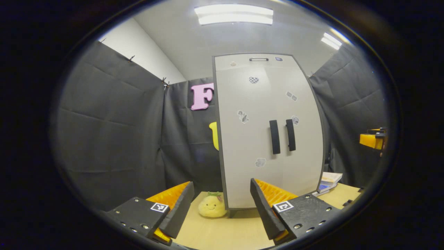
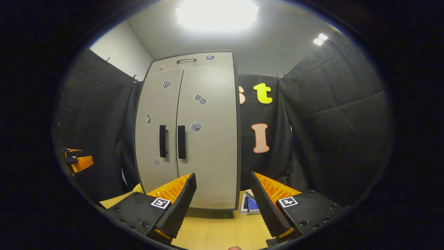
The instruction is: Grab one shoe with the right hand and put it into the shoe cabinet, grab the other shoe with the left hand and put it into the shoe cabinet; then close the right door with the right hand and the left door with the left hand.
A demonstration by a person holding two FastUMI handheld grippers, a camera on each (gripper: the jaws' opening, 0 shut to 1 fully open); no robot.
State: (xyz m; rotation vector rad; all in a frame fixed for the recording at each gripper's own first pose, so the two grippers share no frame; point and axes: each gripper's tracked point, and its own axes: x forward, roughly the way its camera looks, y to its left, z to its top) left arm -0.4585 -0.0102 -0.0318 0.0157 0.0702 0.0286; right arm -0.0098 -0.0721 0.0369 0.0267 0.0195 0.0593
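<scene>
Fingers of the left tool [image 1: 222,208] and right tool [image 2: 223,205] stand spread, pinching nothing, above the wooden surface [image 1: 225,232]. Ahead stands the shoe cabinet [image 1: 267,132], both doors closed, flanked by a plush toy [image 1: 212,205] and books [image 1: 327,182]; black cloth walls surround.

Shoes hidden (cabinet [image 1: 267,132] doors shut)
</scene>
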